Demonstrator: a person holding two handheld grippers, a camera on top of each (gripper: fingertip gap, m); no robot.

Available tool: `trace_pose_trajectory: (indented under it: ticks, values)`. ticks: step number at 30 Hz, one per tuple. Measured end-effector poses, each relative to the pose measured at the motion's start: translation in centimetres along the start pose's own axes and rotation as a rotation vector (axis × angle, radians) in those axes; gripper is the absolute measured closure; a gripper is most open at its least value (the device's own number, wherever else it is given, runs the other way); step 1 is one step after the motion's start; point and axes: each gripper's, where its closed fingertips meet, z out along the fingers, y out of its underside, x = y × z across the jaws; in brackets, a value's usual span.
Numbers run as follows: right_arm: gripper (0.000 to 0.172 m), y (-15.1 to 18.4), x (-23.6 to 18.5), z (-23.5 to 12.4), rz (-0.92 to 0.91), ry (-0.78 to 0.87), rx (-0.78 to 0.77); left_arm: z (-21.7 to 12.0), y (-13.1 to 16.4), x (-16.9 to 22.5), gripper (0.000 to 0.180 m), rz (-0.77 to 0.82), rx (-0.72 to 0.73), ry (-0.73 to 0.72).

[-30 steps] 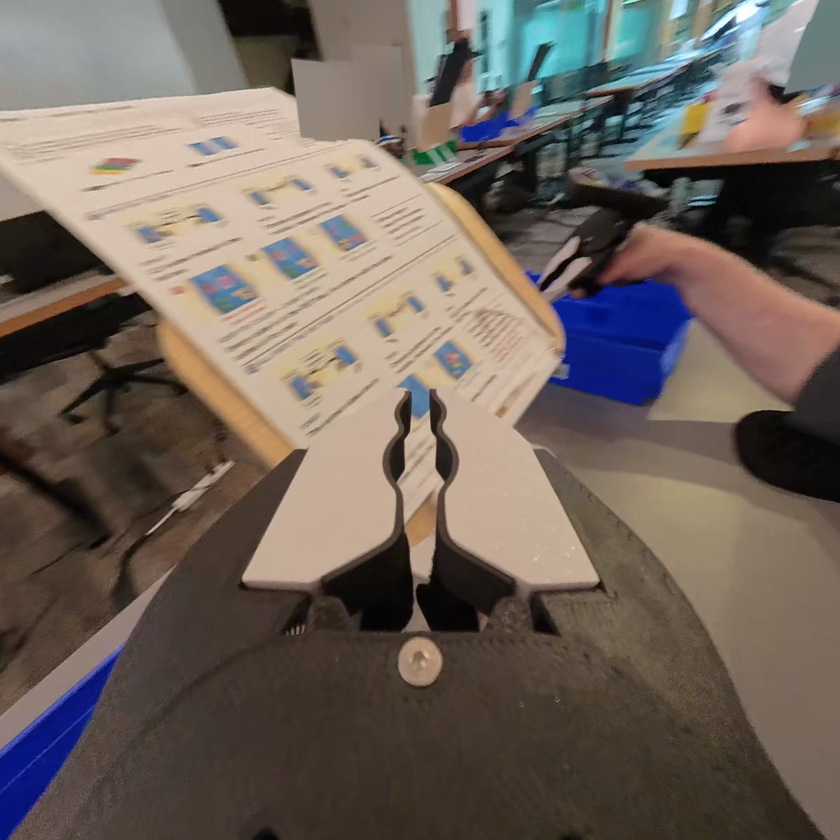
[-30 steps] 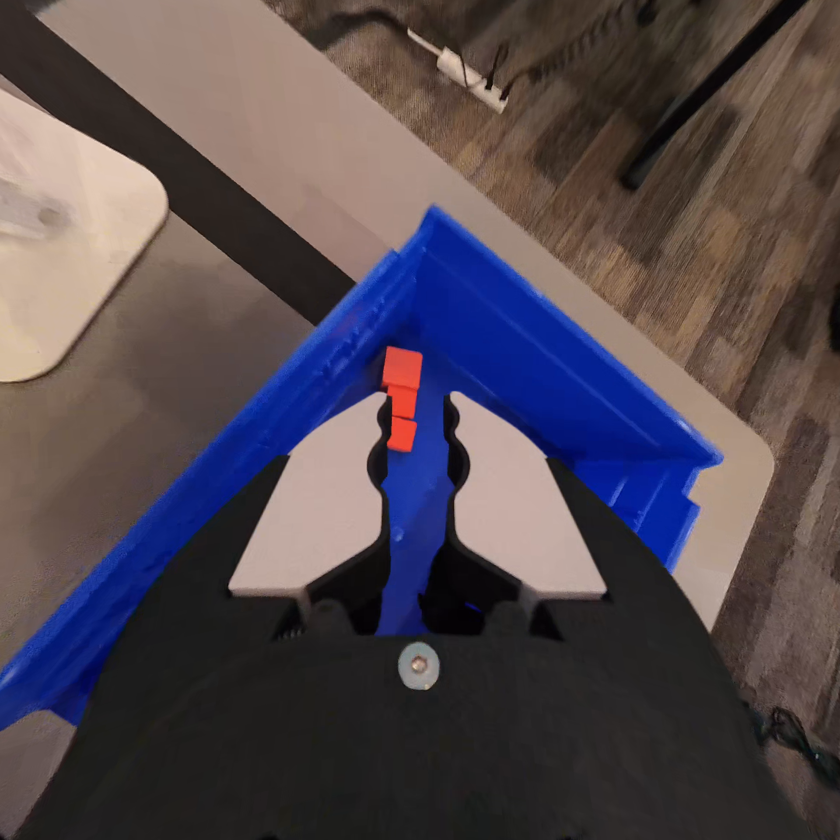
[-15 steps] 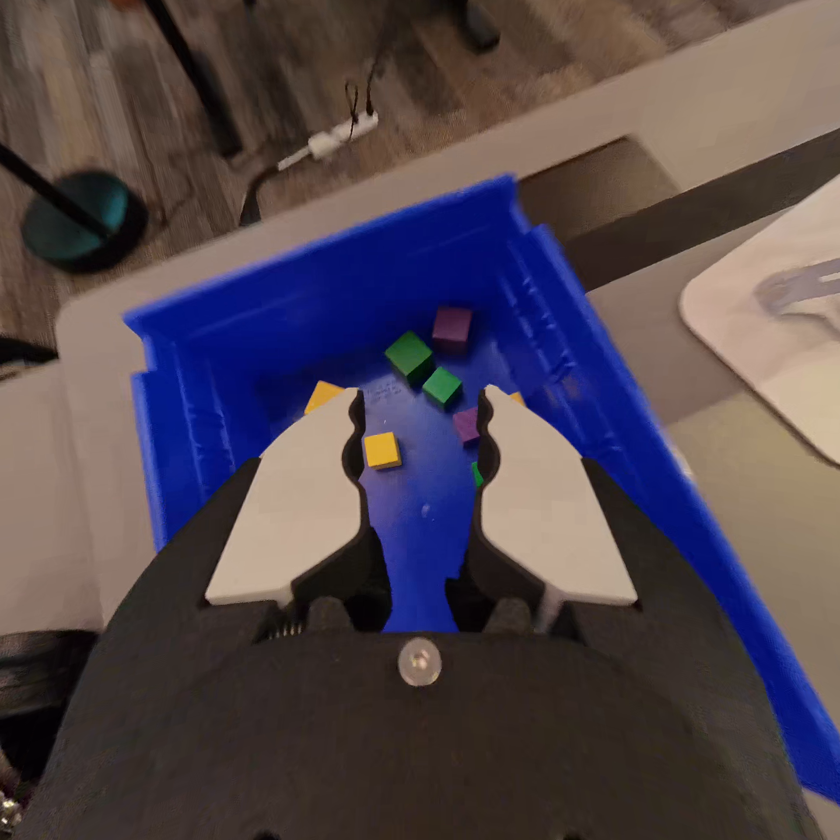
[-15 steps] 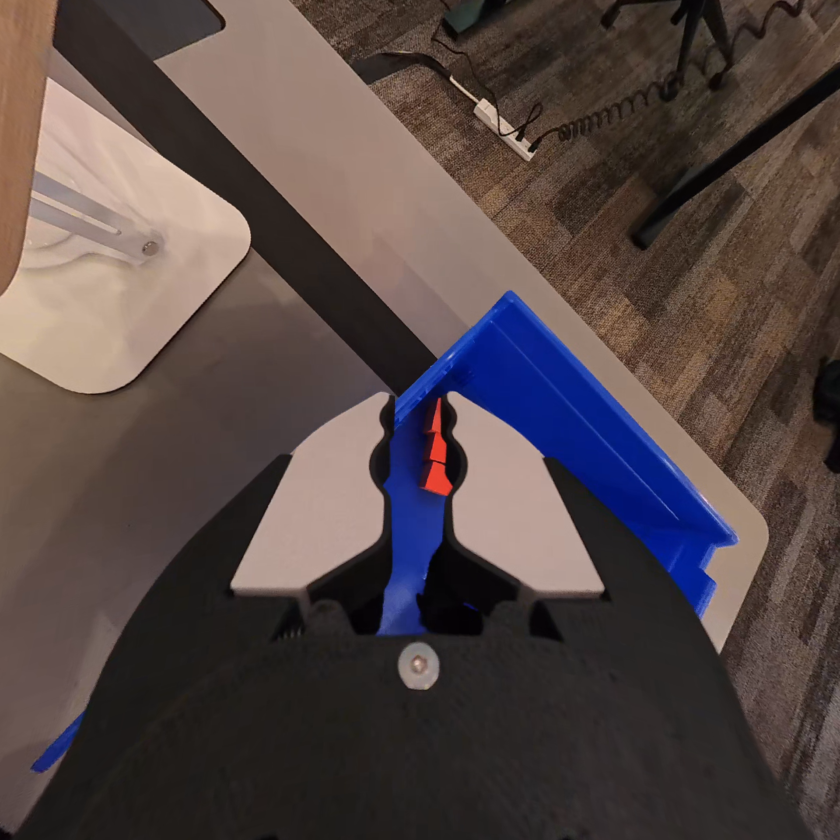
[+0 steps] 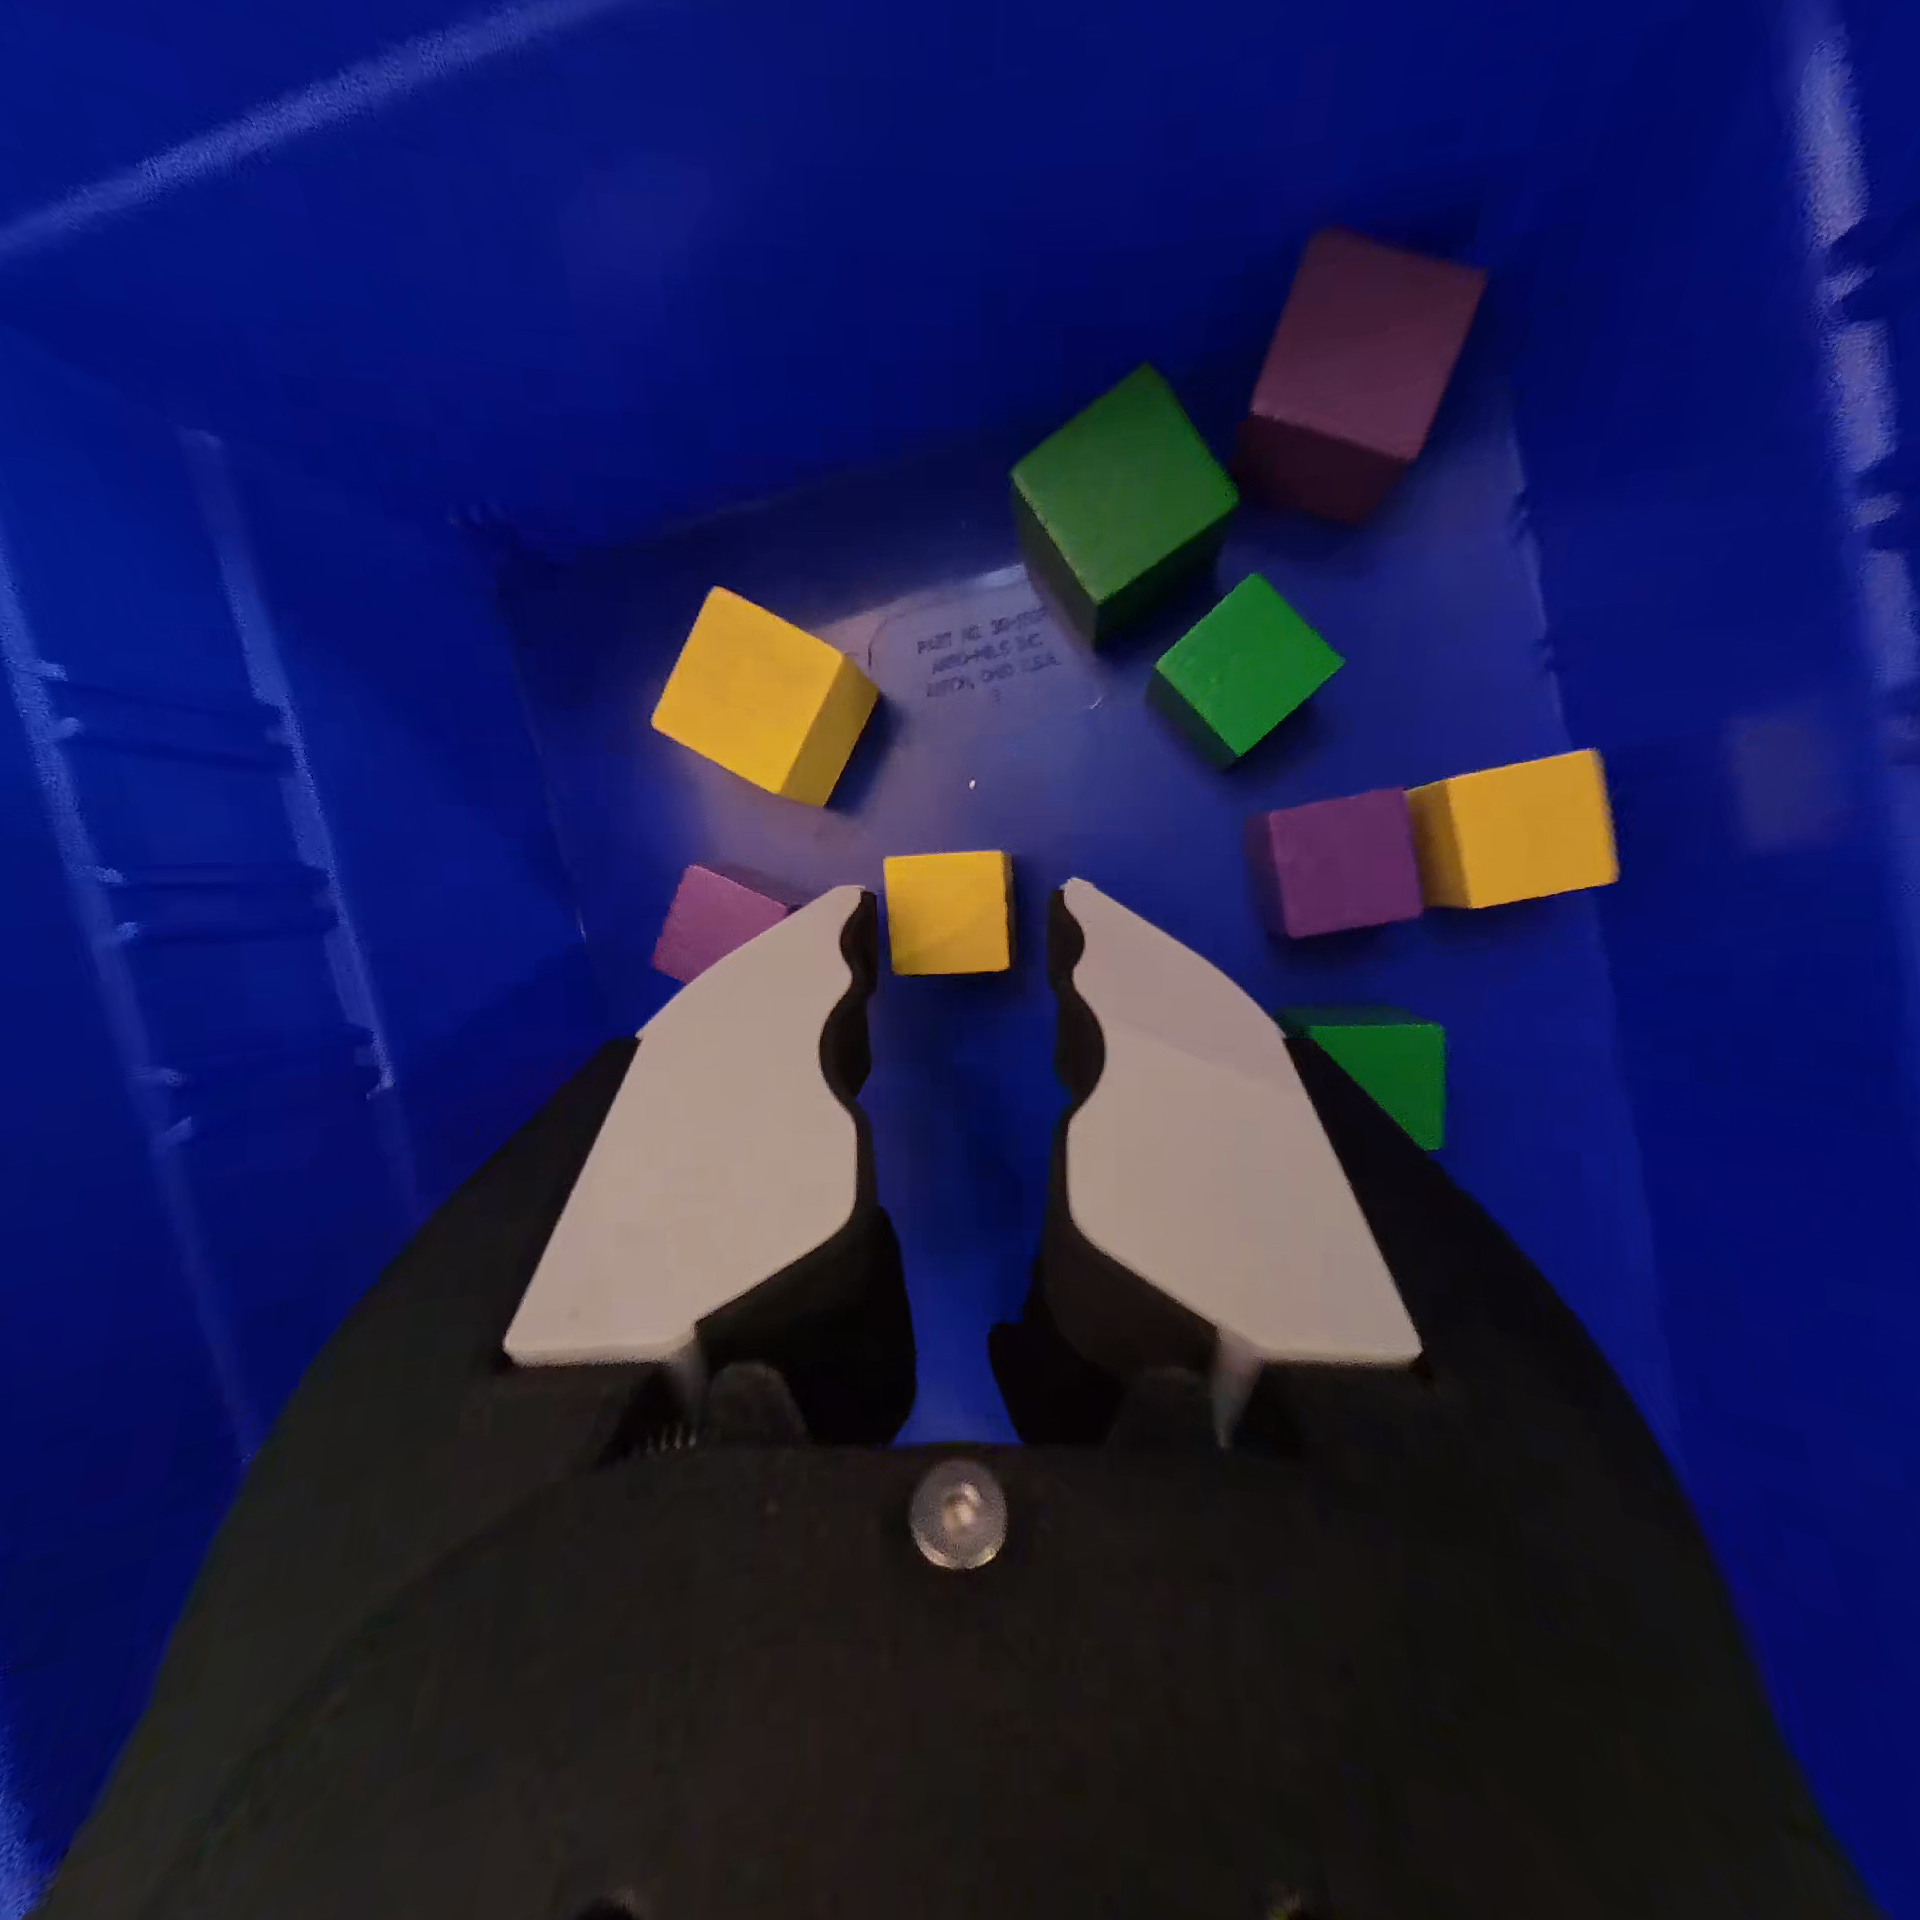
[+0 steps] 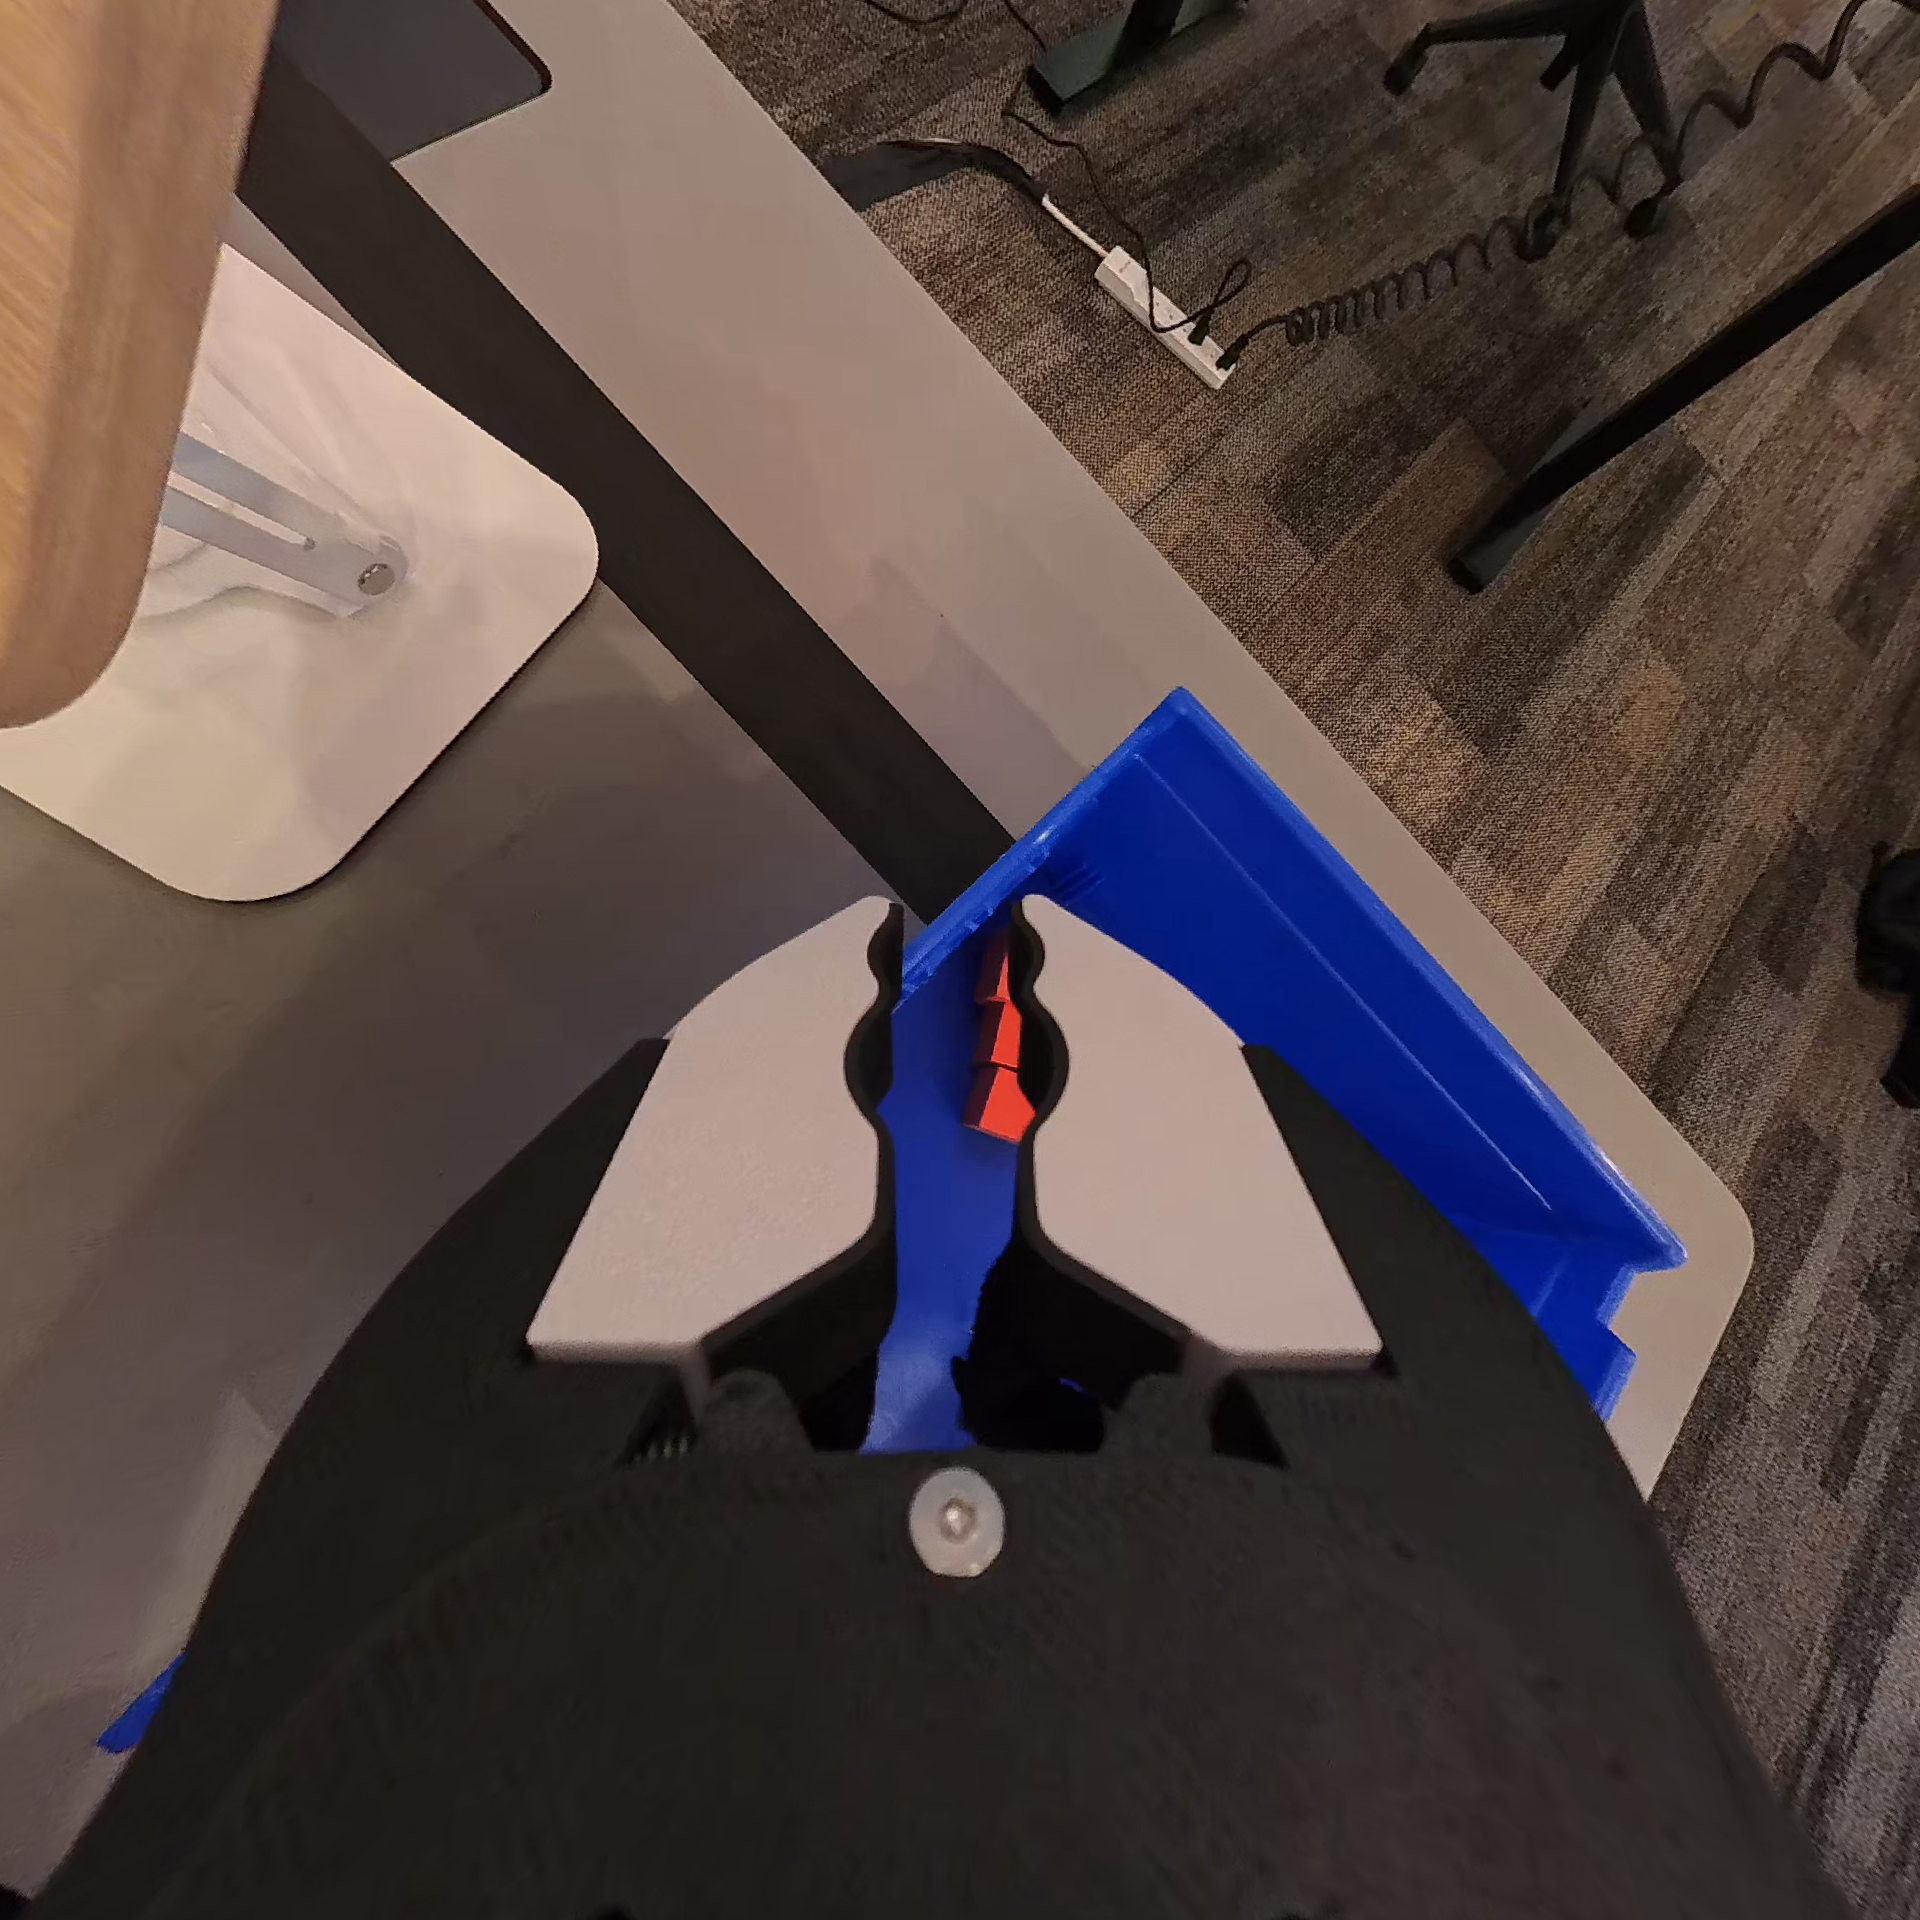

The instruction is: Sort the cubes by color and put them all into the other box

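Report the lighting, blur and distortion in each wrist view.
Left wrist view: dim inside the blue bin, walls bulge from the wide-angle lens, yellow cube at right smeared. Right wrist view: evenly lit, floor sharp, table edge bowed.

Left gripper (image 5: 954,914) points steeply downward, jaws apart with a visible gap at each grey fingertip (image 5: 831,920), pads pressing on nothing; right gripper (image 6: 954,920) also angled downward, jaws narrowly parted, nothing clamped between its black pads.
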Motion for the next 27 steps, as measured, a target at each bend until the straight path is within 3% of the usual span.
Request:
trace_pose_trajectory:
  ticks: [7, 12, 16, 20, 24, 27]
  values:
    - [0.152, -0.4, 0.0, -0.5, -0.009, 0.014, 0.012, 0.6, 0.1, 0.2, 0.158, 0.039, 0.002, -0.010]
    - [0.153, -1.7, 0.7, -2.2, -0.024, 0.075, 0.075, -2.7, -2.3, 0.3, 0.157, -0.011, 0.157, 0.042]
    - [0.150, -4.9, 0.9, -5.7, -0.090, 0.158, 0.233, -9.0, -5.4, 0.8, 0.158, -0.035, 0.359, 0.086]
    - [0.145, -10.1, -1.5, -11.3, -0.257, 0.258, 0.495, -17.3, -8.8, 4.2, 0.158, -0.001, 0.604, 0.205]
    - [0.141, -14.4, -6.5, -16.6, -0.423, 0.299, 0.747, -25.5, -11.0, 11.1, 0.158, 0.095, 0.837, 0.437]
    - [0.138, -16.7, -11.4, -18.6, -0.548, 0.279, 0.882, -29.3, -11.6, 17.7, 0.158, 0.175, 0.939, 0.668]
